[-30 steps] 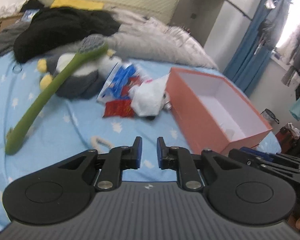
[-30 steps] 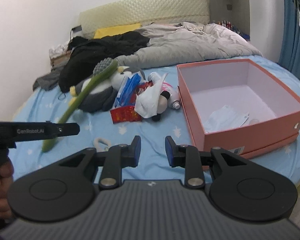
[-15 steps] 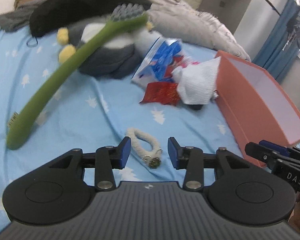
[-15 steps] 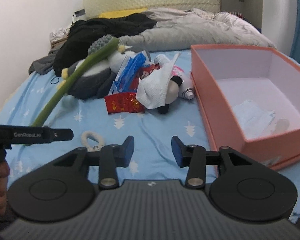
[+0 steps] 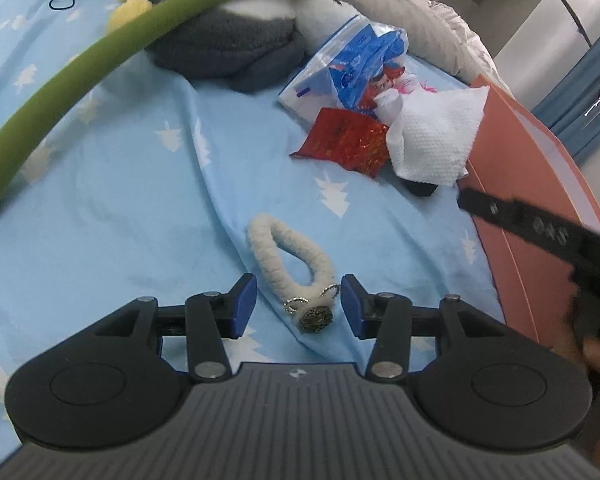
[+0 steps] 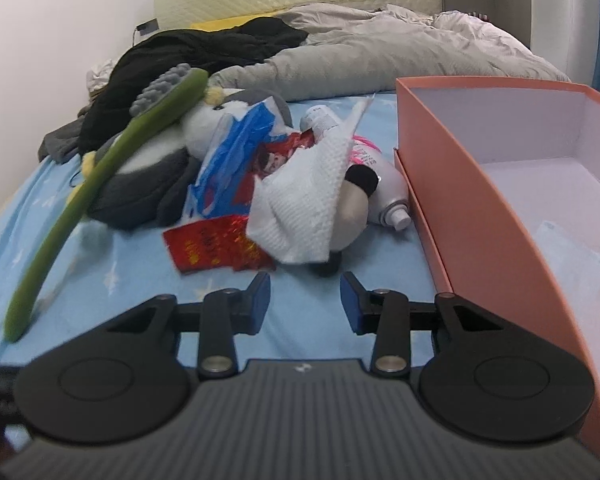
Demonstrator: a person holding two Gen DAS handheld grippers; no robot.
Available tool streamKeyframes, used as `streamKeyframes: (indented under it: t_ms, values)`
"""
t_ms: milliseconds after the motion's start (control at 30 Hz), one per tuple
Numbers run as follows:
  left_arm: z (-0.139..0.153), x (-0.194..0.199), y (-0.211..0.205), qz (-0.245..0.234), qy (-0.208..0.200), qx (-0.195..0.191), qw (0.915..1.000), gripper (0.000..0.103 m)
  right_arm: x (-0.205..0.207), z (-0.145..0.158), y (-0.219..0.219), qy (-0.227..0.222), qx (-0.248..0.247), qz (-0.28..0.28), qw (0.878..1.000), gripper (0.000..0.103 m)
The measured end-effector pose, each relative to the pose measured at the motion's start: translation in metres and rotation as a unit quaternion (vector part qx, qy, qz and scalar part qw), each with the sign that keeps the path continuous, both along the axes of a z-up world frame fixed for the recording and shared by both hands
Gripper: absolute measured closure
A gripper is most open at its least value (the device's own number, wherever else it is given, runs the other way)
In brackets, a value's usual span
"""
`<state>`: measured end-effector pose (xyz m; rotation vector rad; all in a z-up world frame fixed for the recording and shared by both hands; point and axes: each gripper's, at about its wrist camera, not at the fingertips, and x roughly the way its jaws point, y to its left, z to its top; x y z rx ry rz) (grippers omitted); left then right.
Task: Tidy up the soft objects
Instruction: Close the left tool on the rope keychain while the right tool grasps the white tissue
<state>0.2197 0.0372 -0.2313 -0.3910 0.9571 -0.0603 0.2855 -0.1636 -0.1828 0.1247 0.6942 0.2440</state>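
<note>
A fluffy cream loop keychain (image 5: 288, 260) with a small metal charm lies on the blue bed sheet. My left gripper (image 5: 298, 300) hangs just over its charm end; the jaws are opening, the loop's lower end lies between them and the pads do not press it. My right gripper (image 6: 305, 300) has nothing between its closing jaws. Just ahead of it lie a small plush (image 6: 356, 204) half under a white tissue (image 6: 304, 200) and a red packet (image 6: 216, 244). A long green plush toothbrush (image 6: 100, 184) leans over a grey penguin plush (image 6: 148, 188).
An open orange box (image 6: 460, 184) stands at the right with paper inside. A blue plastic bag (image 6: 236, 148) and a spray can (image 6: 384, 188) lie in the pile. A grey duvet (image 6: 380, 48) and black clothes (image 6: 204, 52) fill the bed's far end.
Both grippers came down and closer to the bed, and both sets of jaws stand wider. The cream loop now lies between the left jaws. The right gripper has neared the pile.
</note>
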Motion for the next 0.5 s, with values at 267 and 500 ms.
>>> streamKeyframes:
  t_ms: [267, 500]
  values:
    - [-0.011, 0.006, -0.009, -0.001, 0.014, -0.005, 0.9999, 0.053, 0.032, -0.011, 0.003, 0.006, -0.001, -0.014, 1.0, 0.066]
    - [-0.012, 0.006, -0.009, 0.0, 0.01, 0.009, 0.9999, 0.069, 0.047, -0.018, 0.006, 0.018, 0.016, -0.002, 1.0, 0.093]
